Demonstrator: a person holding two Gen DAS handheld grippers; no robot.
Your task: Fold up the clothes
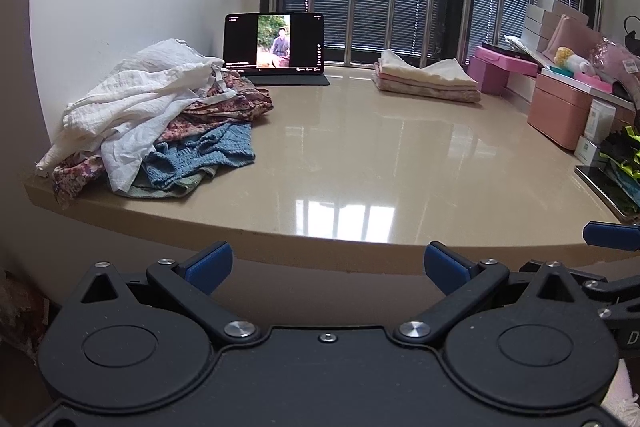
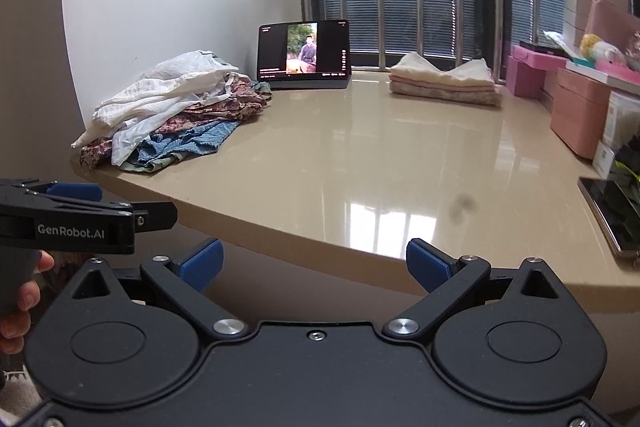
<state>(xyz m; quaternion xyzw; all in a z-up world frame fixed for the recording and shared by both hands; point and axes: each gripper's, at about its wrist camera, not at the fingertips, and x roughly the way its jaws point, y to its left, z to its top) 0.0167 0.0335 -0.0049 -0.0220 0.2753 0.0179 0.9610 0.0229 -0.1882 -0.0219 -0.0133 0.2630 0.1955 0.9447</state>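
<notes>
A heap of unfolded clothes (image 1: 156, 119) (image 2: 172, 115) lies at the table's left end: white crinkled fabric on top, floral pieces and a blue knit below. A stack of folded clothes (image 1: 426, 81) (image 2: 444, 81) sits at the back near the window. My left gripper (image 1: 328, 265) is open and holds nothing, hanging just off the table's front edge. My right gripper (image 2: 314, 265) is likewise open, in front of the same edge. In the right wrist view the left gripper's side (image 2: 76, 223) shows at the left, held by a hand (image 2: 22, 297).
The beige glossy table (image 1: 360, 155) (image 2: 360, 163) holds a tablet (image 1: 276, 45) (image 2: 306, 53) playing video at the back. Pink boxes (image 1: 560, 115) (image 2: 580, 115) and clutter line the right side. A phone (image 2: 612, 219) lies near the right edge. Barred windows stand behind.
</notes>
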